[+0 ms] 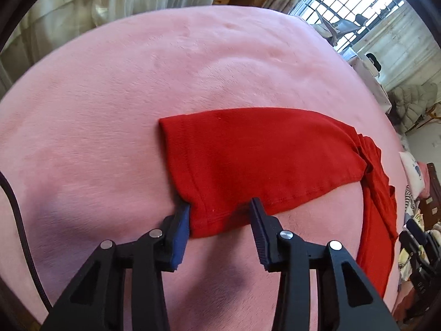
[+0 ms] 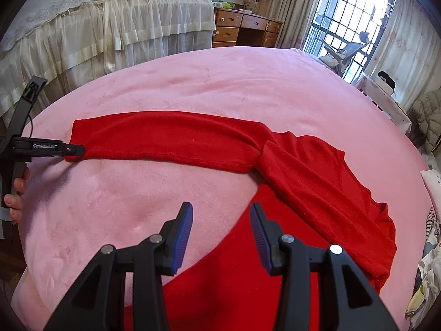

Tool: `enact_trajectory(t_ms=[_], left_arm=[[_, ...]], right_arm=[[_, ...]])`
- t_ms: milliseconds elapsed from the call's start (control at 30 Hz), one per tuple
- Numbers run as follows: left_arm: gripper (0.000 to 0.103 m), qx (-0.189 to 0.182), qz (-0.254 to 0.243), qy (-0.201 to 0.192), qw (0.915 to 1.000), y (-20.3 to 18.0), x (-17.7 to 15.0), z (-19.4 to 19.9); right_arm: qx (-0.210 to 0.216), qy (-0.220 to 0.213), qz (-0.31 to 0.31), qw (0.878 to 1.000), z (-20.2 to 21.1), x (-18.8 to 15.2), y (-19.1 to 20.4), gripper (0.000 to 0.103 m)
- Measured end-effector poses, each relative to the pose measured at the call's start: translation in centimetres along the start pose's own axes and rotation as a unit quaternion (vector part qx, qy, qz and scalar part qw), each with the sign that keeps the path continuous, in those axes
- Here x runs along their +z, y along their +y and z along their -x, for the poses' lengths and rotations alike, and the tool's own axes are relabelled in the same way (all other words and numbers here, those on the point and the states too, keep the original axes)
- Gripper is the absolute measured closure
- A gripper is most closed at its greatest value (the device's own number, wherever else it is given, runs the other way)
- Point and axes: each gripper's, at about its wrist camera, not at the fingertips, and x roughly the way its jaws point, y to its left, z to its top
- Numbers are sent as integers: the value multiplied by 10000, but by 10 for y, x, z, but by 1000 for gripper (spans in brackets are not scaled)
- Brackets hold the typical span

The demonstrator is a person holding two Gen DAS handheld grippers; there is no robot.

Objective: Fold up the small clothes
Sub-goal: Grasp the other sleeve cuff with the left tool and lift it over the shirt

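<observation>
A red long-sleeved top [image 2: 303, 171] lies on the pink blanket [image 2: 193, 88]. One sleeve [image 2: 165, 140] stretches out to the left. In the left wrist view the sleeve's cuff end [image 1: 248, 160] lies between the fingers of my left gripper [image 1: 222, 207], which is open, its fingers down at the cuff hem. The left gripper also shows in the right wrist view [image 2: 74, 150] at the sleeve's cuff. My right gripper [image 2: 220, 209] is open and empty, hovering above the blanket at the edge of the top's body.
A bed with a cream lace skirt [image 2: 110, 33] stands behind the blanket. A wooden desk with drawers [image 2: 242, 27] and a barred window [image 2: 352, 13] are at the back. Clutter [image 2: 424, 270] lies off the right edge.
</observation>
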Motion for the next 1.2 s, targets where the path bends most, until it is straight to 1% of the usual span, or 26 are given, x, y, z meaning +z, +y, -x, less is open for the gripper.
enact_trajectory(t_ms=[67,100,133,167,200,300,433,533,567,600,667,700,800,867,900,1000,1033,1067,1100,1167,1200], left_arm=[[64,-166,193,18,9997,5,4,-3],[67,-231,291,25,9993,8,6,-4],[76,-271,392,7,9989,13,7,-3],[83,-253,425,7,9988,15,8,-3],[93,-174,474,19,9987,19,8,-4],[96,-247,537,58,9982,25,8,-6],[99,-69,259,-38,9996,8,9,1],[100,31,-59,-267,9996,-15,10,25],[100,35,-225,-382,9990,-27,12,36],[100,64,-496,-560,9972,-47,14,52],[100,58,-825,-754,9937,-70,18,74],[100,-22,-1052,-878,9906,-91,21,89],[100,-194,-1488,-1048,9831,-134,30,115],[99,-350,-1750,-1097,9778,-169,38,124],[99,-491,-1903,-1106,9742,-187,41,129],[99,-768,-2320,-1078,9637,-238,43,128],[99,-882,-2485,-1064,9587,-256,41,125],[99,-938,-2571,-1061,9559,-267,39,121],[99,-1074,-2743,-1052,9498,-285,33,114],[99,-1207,-2874,-1020,9447,-305,27,102],[99,-1319,-2925,-933,9425,-318,20,91]], right_arm=[[28,-3,18,10000,-1,0,2,60],[40,-6,33,10000,-1,-1,3,60],[41,-6,42,10000,-2,-1,2,60],[39,-5,52,10000,-2,-2,2,60],[43,2,51,10000,-3,-2,2,60],[72,27,-10,10000,-6,-2,-1,60],[68,10,-81,9999,-6,-1,-5,60],[-39,-33,-42,10000,-3,-2,-9,60],[-67,-46,-36,10000,-1,-2,-12,60],[-115,-58,-35,9999,0,-2,-16,60],[-209,-82,-40,9997,2,-2,-25,60],[-295,-96,-61,9995,3,-2,-32,60],[-425,-97,-240,9988,5,-3,-56,60],[-552,-89,-421,9975,9,-4,-77,60],[-553,-93,-513,9971,11,-6,-85,60],[-316,-133,-954,9949,25,-7,-116,60],[-226,-142,-1067,9939,29,-6,-122,60],[-54,-166,-1245,9921,36,-4,-134,60],[73,-201,-1379,9902,43,-2,-143,60],[187,-270,-1596,9866,56,3,-162,60],[180,-289,-1671,9853,60,5,-170,60]])
